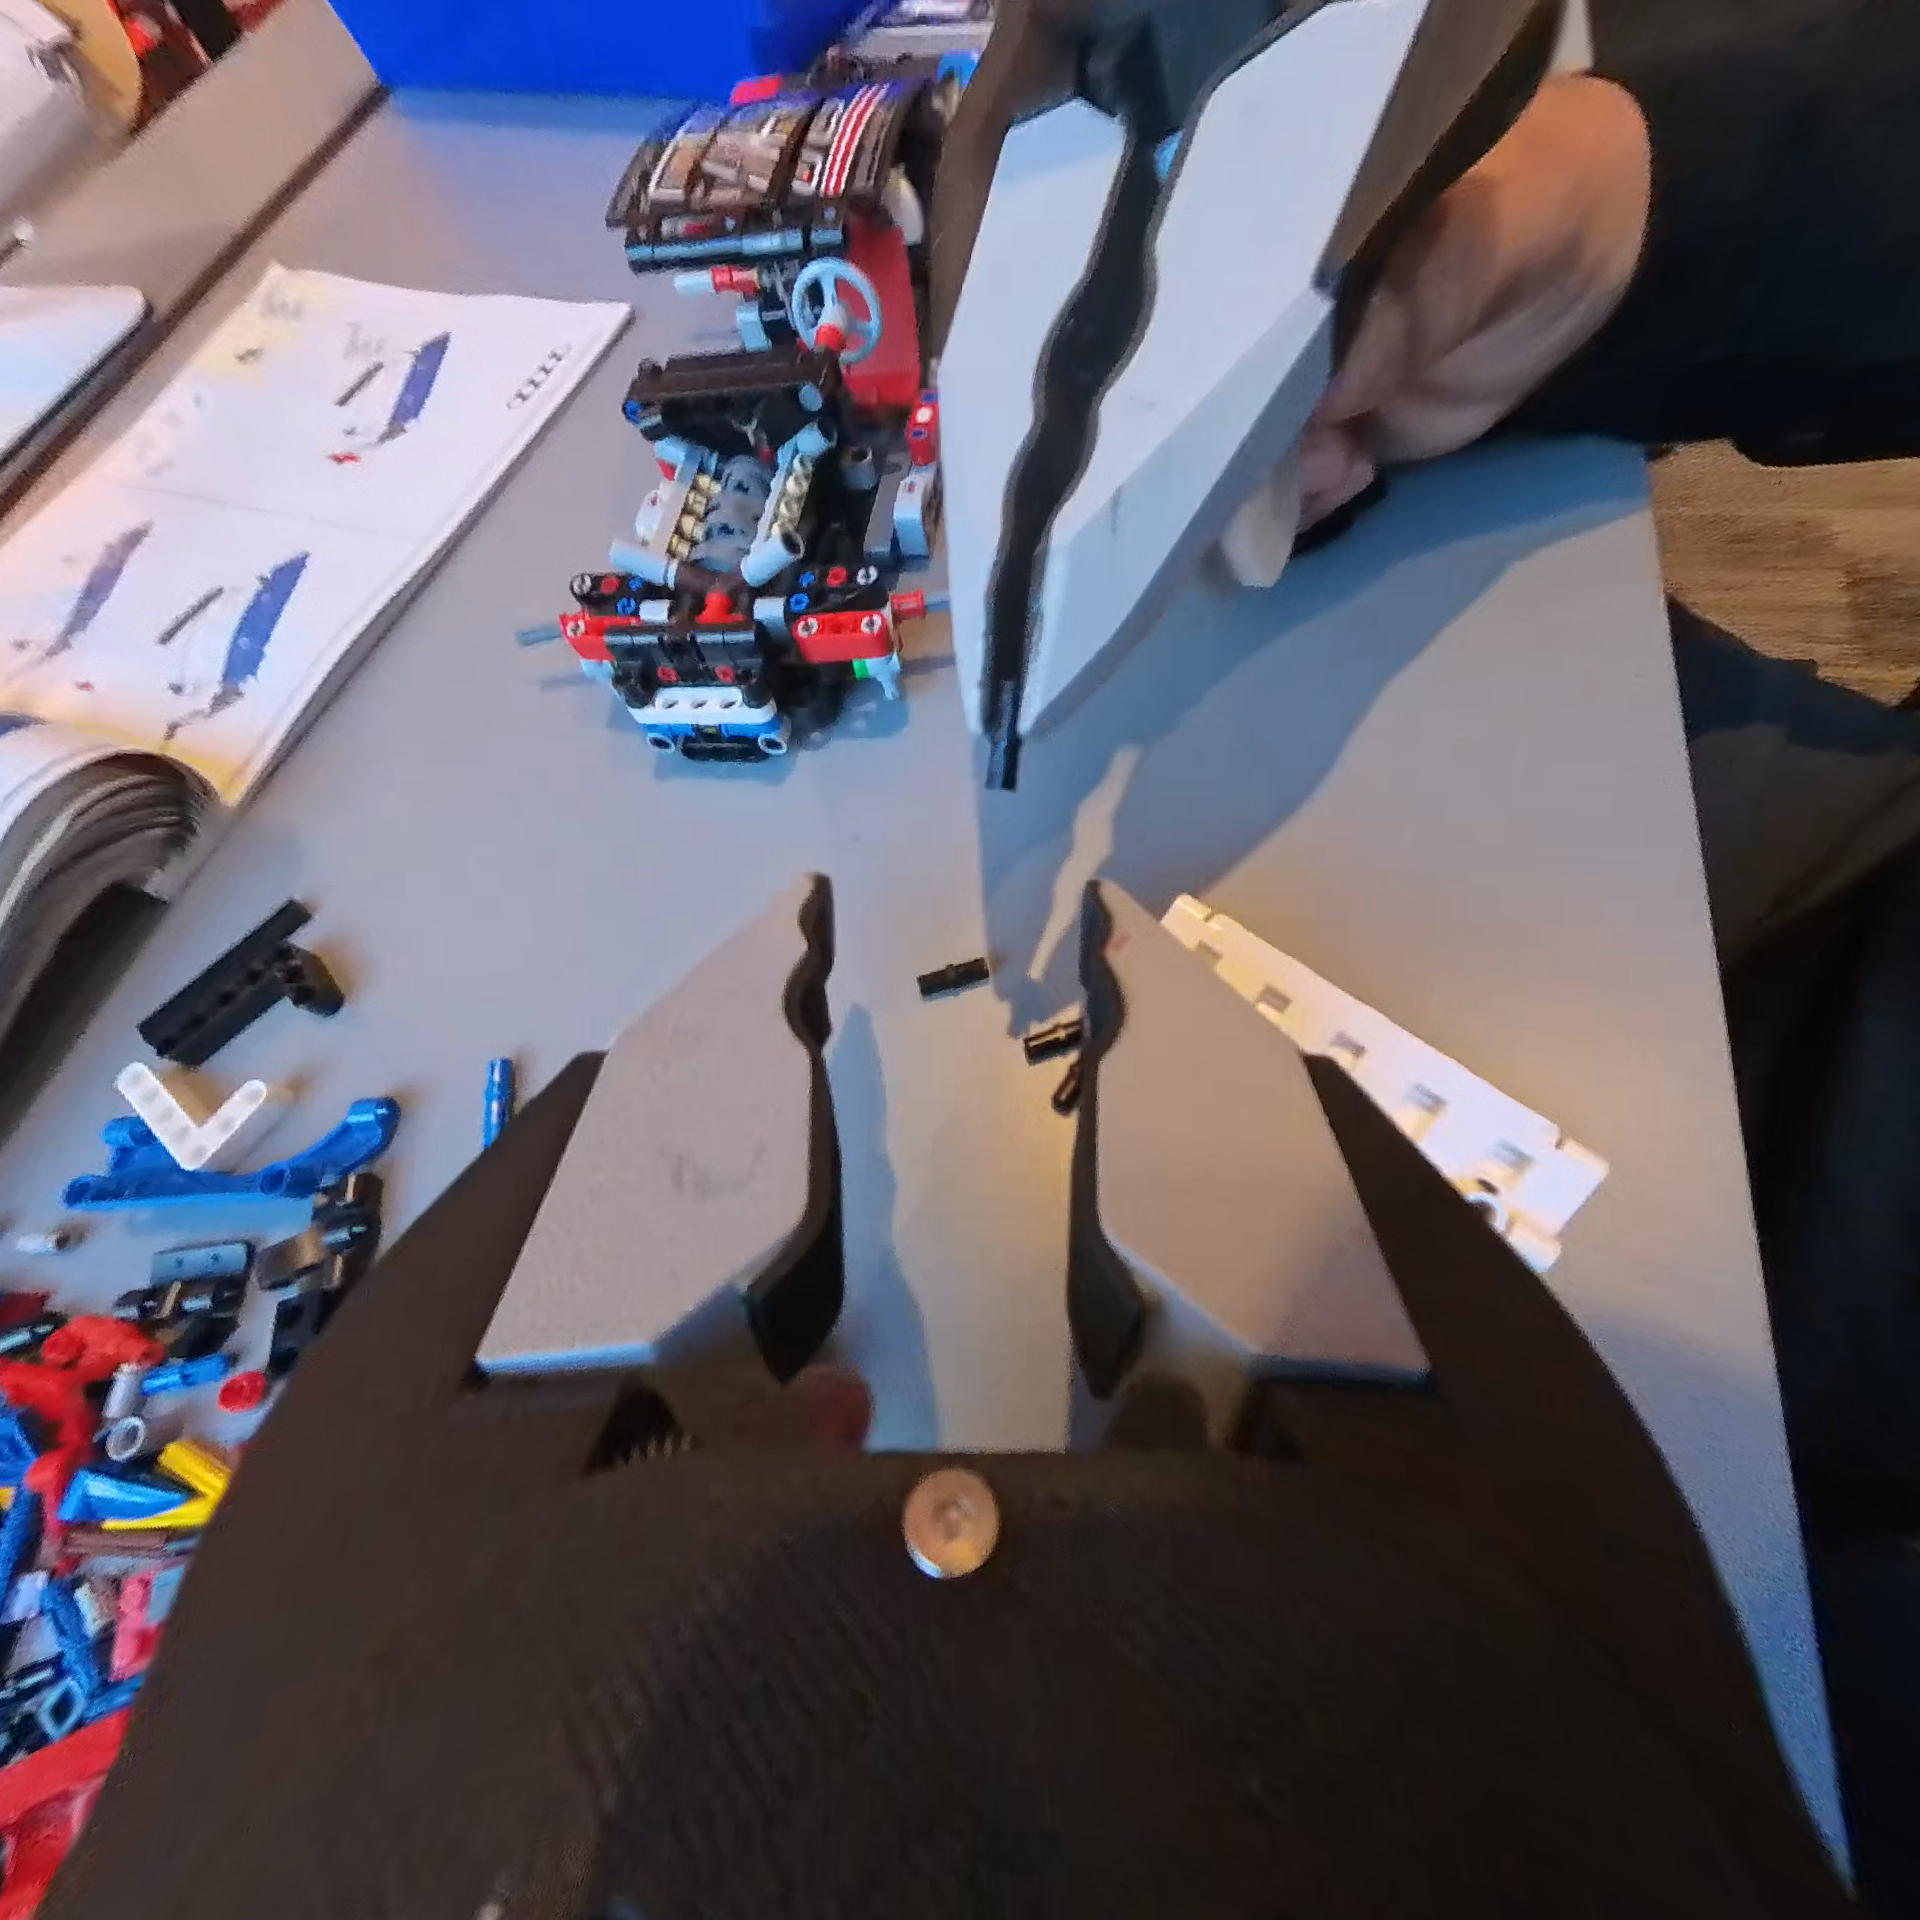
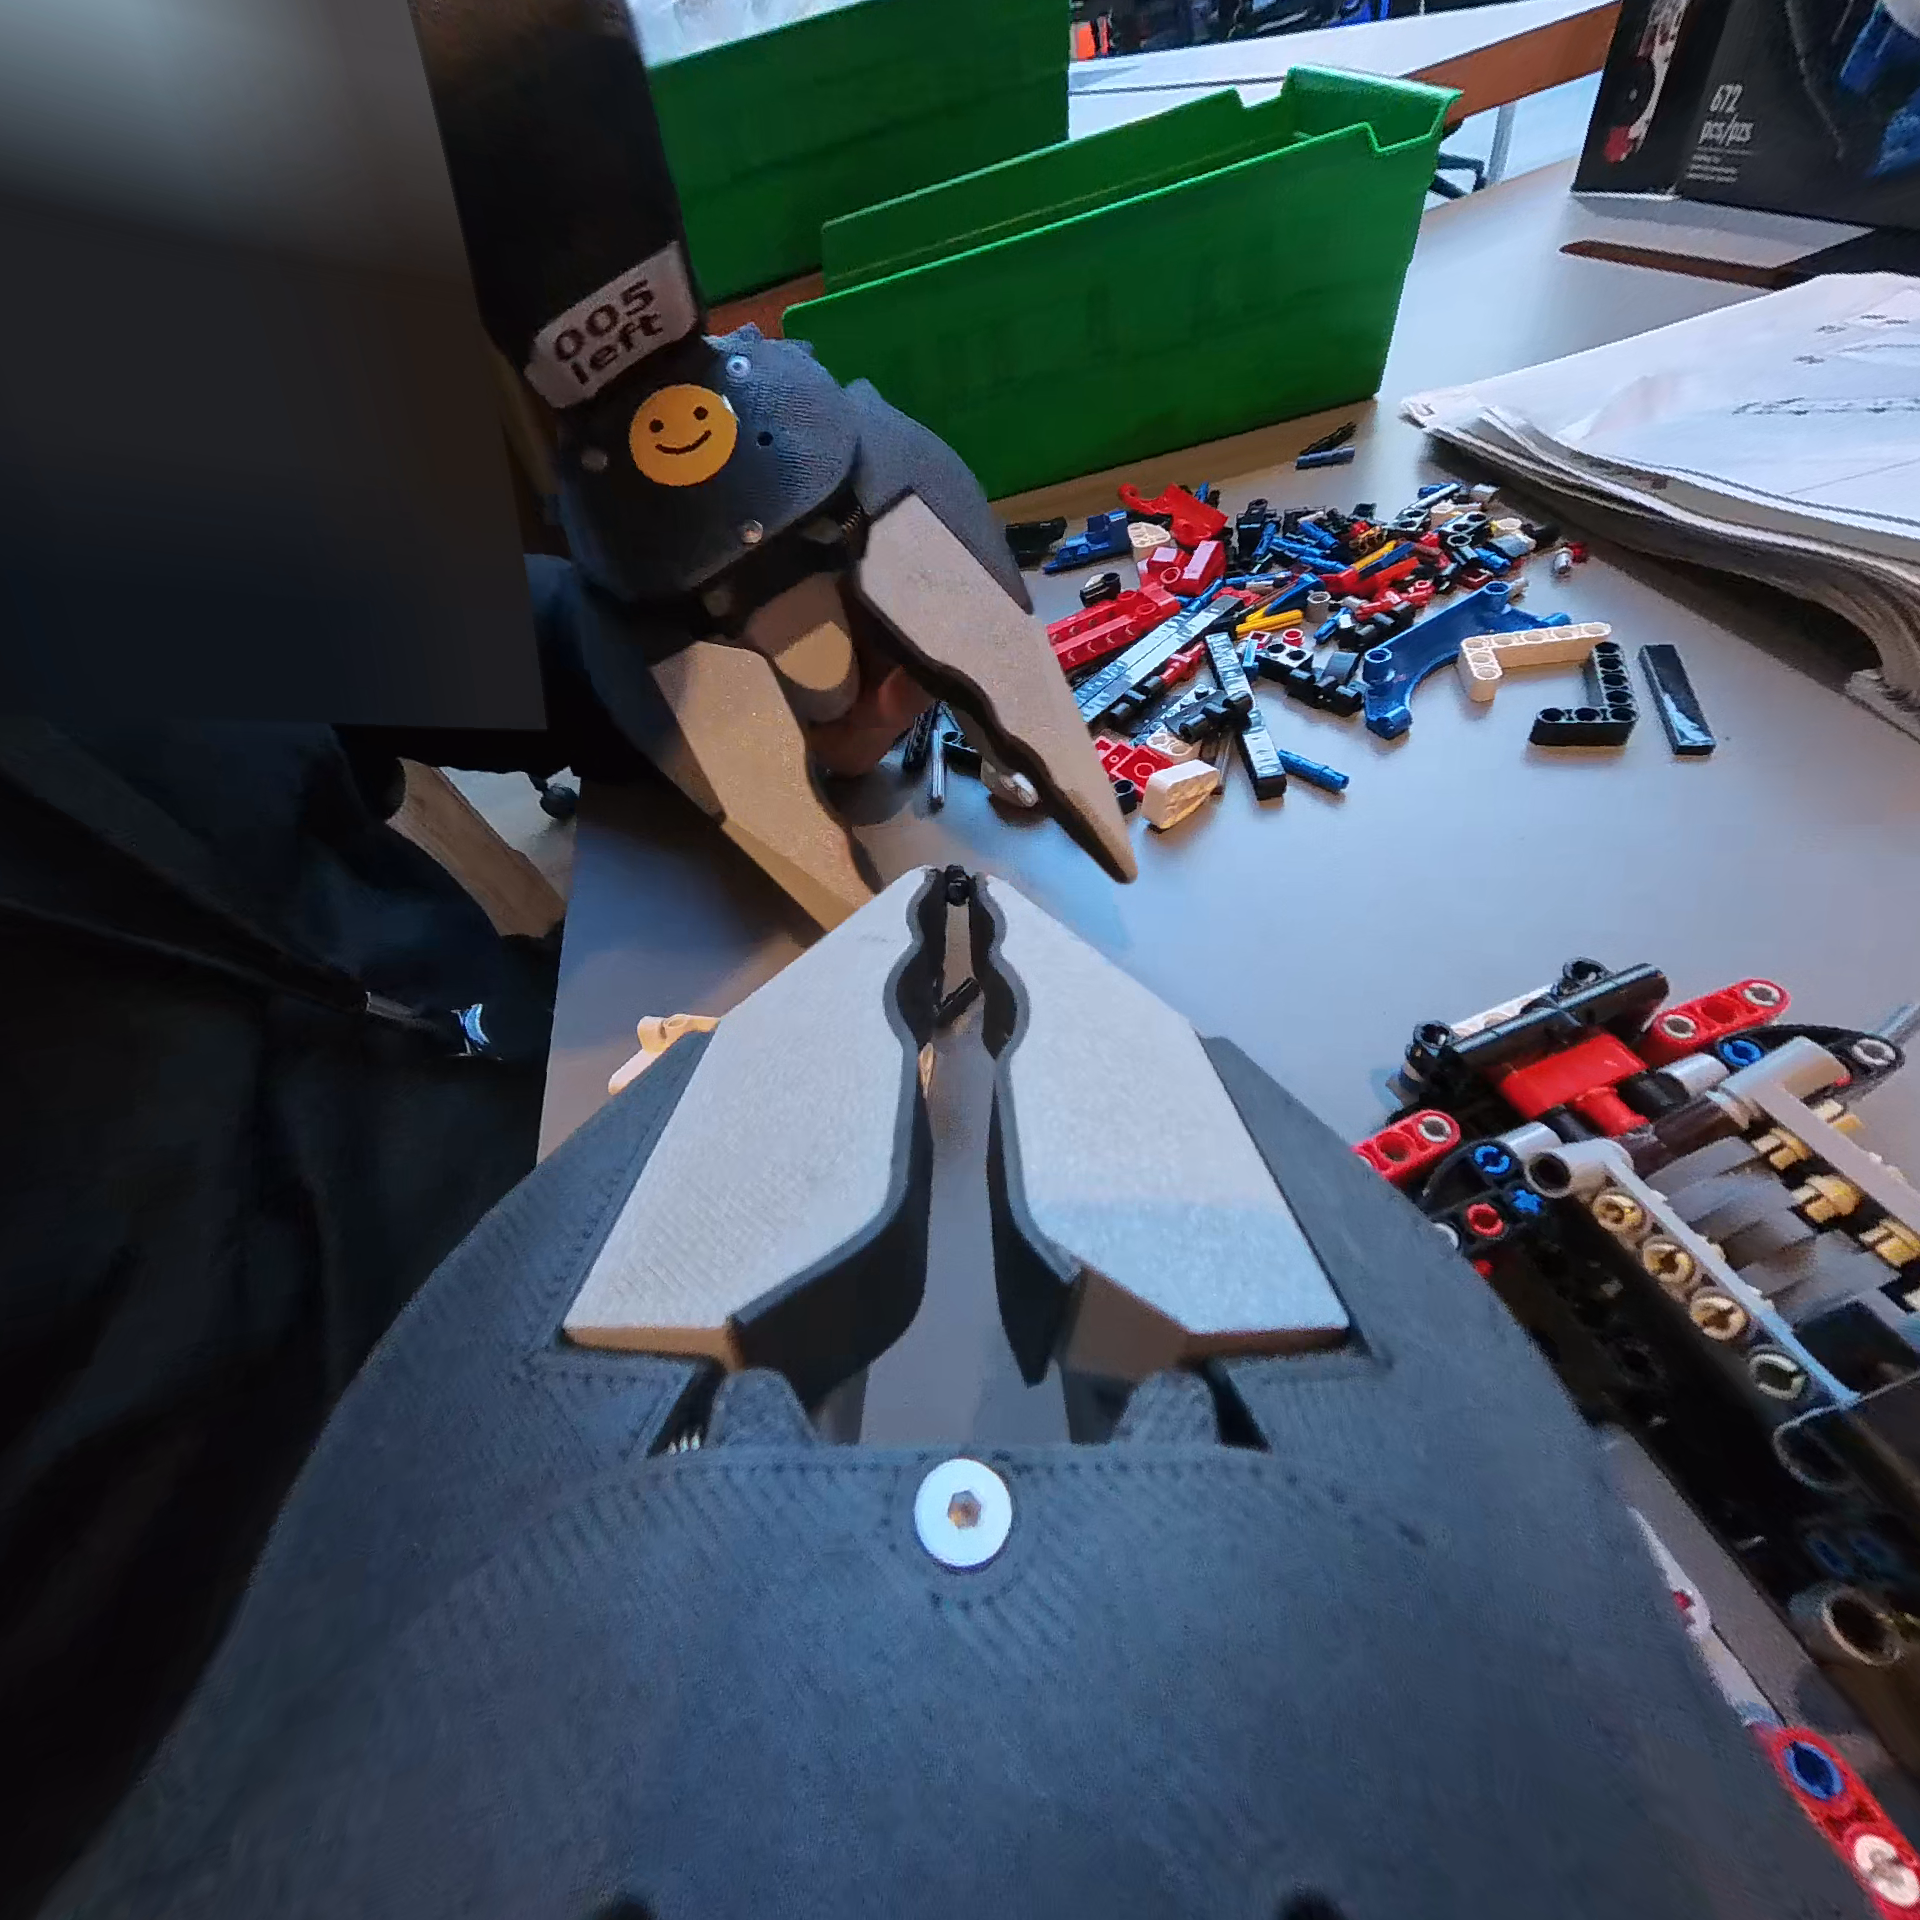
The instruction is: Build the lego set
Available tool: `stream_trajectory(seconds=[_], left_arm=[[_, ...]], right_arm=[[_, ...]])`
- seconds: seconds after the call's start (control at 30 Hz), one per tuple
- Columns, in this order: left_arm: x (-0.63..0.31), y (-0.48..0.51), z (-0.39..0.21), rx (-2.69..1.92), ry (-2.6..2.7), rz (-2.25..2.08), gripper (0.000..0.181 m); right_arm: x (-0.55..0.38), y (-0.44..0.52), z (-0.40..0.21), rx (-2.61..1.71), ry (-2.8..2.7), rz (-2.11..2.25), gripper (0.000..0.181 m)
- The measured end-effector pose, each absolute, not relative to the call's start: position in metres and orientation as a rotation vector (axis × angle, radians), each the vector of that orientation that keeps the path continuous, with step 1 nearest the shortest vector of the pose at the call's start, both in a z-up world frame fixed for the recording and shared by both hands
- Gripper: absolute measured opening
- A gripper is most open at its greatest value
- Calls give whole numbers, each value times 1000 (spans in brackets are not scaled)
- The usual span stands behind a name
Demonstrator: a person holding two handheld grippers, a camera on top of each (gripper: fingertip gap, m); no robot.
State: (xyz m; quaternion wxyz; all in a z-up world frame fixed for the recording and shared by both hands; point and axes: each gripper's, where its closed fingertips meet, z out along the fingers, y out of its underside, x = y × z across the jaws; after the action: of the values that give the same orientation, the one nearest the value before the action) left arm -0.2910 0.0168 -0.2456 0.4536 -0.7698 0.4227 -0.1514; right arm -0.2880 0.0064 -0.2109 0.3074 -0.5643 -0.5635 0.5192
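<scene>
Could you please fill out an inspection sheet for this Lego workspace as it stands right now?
Surface: grey table, bare in the middle.
Job's things: part-built Lego car; open instruction booklet; loose pile of parts; small black pins lying between the tongs.
Clutter: white perforated piece at the table edge.
Grippers: left tongs open, empty, over the pins; right tongs shut on a small black pin, held above the table.
Cables: nothing seen.
Surroundings: green bins, set box, blue bin.
</scene>
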Motion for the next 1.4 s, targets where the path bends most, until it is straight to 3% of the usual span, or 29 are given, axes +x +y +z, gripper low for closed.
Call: stream_trajectory(seconds=[0.27, 1.4], left_arm=[[-293, 16, -232, -1797, 1068, -314, 6], [-294, 19, -230, -1733, 1121, -137, 2]], right_arm=[[-290, 11, -214, -1537, -1463, 1351, 1], [-300, 15, -223, -1738, -1328, 1382, 2]])
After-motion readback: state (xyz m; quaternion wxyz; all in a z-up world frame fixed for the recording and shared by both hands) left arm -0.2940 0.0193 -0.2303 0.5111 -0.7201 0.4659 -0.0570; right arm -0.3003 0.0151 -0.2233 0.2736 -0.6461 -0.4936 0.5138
